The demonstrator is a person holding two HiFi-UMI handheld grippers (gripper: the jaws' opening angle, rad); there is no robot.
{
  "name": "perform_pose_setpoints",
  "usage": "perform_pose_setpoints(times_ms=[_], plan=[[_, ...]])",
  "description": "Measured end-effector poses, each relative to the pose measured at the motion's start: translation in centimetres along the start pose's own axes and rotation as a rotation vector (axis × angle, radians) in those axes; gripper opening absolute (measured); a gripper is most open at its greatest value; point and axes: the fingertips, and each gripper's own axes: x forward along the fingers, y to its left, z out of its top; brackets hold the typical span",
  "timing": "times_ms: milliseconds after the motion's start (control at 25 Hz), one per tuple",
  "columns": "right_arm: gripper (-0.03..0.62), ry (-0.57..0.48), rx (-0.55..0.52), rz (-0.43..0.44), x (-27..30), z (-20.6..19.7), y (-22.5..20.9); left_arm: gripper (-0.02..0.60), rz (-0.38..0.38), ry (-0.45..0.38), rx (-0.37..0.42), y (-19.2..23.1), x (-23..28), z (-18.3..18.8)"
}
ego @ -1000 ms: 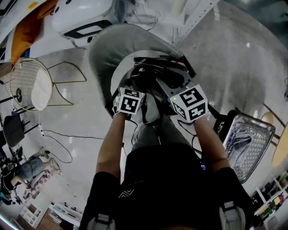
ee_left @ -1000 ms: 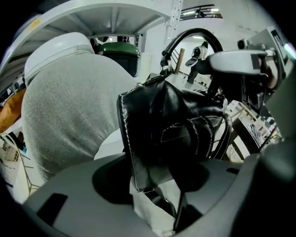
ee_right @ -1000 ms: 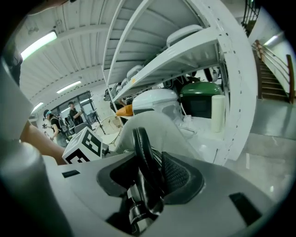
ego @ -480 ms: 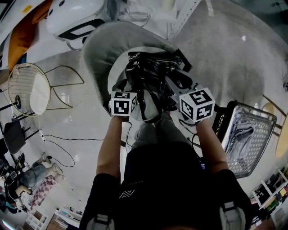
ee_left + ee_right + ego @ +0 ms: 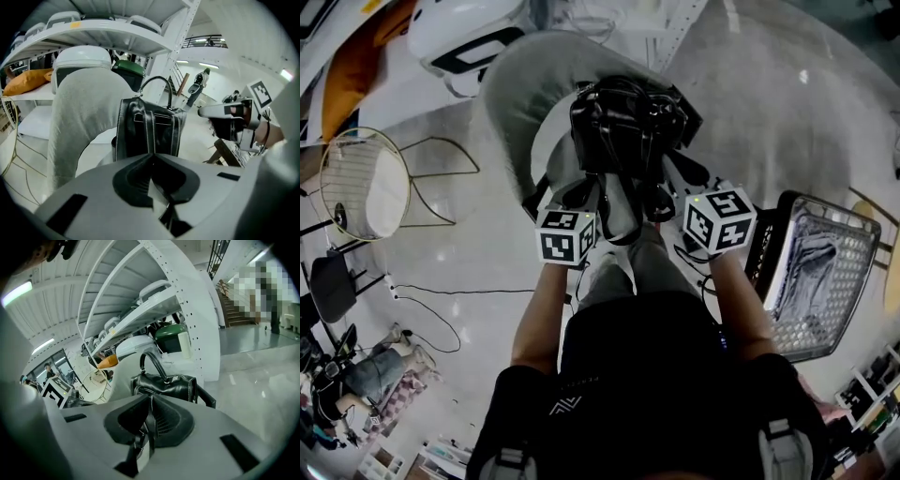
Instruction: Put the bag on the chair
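Observation:
The black leather bag (image 5: pixel 623 122) stands upright on the seat of the grey padded chair (image 5: pixel 516 103), its handle up. In the left gripper view the bag (image 5: pixel 147 133) is straight ahead of my left gripper (image 5: pixel 152 157), apart from it; the jaws are shut with nothing between them. My right gripper (image 5: pixel 150 399) also faces the bag (image 5: pixel 166 385) from a short distance. Its jaws are closing, nearly together, and hold nothing. In the head view both grippers, left (image 5: pixel 578 197) and right (image 5: pixel 664 195), hover at the seat's front edge, where the bag's straps hang.
A wire basket (image 5: pixel 820 272) with grey cloth stands on the floor at my right. A round wire-frame seat (image 5: pixel 366 183) stands at the left. Behind the chair is a white shelf rack (image 5: pixel 117 33) holding a white casing (image 5: pixel 469 37) and an orange cushion (image 5: pixel 356 66). A cable (image 5: pixel 422 291) crosses the floor.
The bag has been let go and now stands upright further back on the seat. Both grippers have drawn back toward me, and their jaws have come together.

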Motion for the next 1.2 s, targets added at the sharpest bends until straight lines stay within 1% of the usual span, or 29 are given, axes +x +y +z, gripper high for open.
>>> perform_pose_setpoints(times_ms=[200,360,560,720,1000,1200], plan=[[0.043,0.006,-0.040,-0.045,-1.6,-1.8,1.9,0.011,-0.059,-0.026,0.072,-2.7,-2.1,-0.2],[0.041,0.001,-0.032,-0.064,-3.4,-3.8,3.6,0.011,-0.089,-0.035,0.112,-4.3,-3.9,-1.3],[0.041,-0.004,-0.020,-0.088,-5.6,-5.4,5.8,0.011,-0.126,-0.034,0.129,-5.6,-6.1,-2.7],[0.040,-0.011,-0.004,-0.102,-7.0,-6.7,7.0,0.011,-0.151,-0.032,0.127,-6.6,-7.4,-4.2],[0.040,-0.035,0.013,-0.119,-8.9,-8.3,8.6,0.011,-0.178,-0.030,0.126,-7.6,-8.9,-6.1],[0.040,-0.043,-0.003,-0.131,-9.9,-8.8,9.6,0.011,-0.188,-0.032,0.134,-8.4,-9.7,-6.7]])
